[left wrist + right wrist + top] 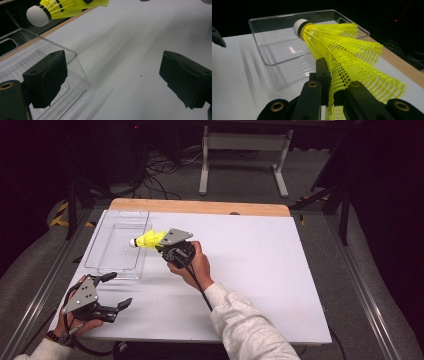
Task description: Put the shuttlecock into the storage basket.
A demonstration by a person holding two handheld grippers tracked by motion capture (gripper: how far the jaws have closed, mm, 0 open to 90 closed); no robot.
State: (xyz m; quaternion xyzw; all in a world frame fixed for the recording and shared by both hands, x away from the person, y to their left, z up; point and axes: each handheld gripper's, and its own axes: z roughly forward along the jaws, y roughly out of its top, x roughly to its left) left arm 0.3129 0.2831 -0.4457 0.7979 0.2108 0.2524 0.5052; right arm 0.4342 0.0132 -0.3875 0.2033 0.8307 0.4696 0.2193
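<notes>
From the high view I counted one yellow plastic-mesh shuttlecock with a white cork tip (147, 240), pinched in my right gripper (162, 246), its tip reaching past the jaws over one clear rectangular plastic tray (140, 214) on the white worktop (260, 270). My left gripper (116, 290) hung near the front edge, jaws spread on nothing.

In the left gripper view, those spread jaws framed bare worktop; the tray's corner sat behind the one on the left, the shuttlecock above it.

In the right gripper view, the jaws pressed the skirt, tip ahead over the tray. I judged this the carry; next came lowering, then releasing inside.
</notes>
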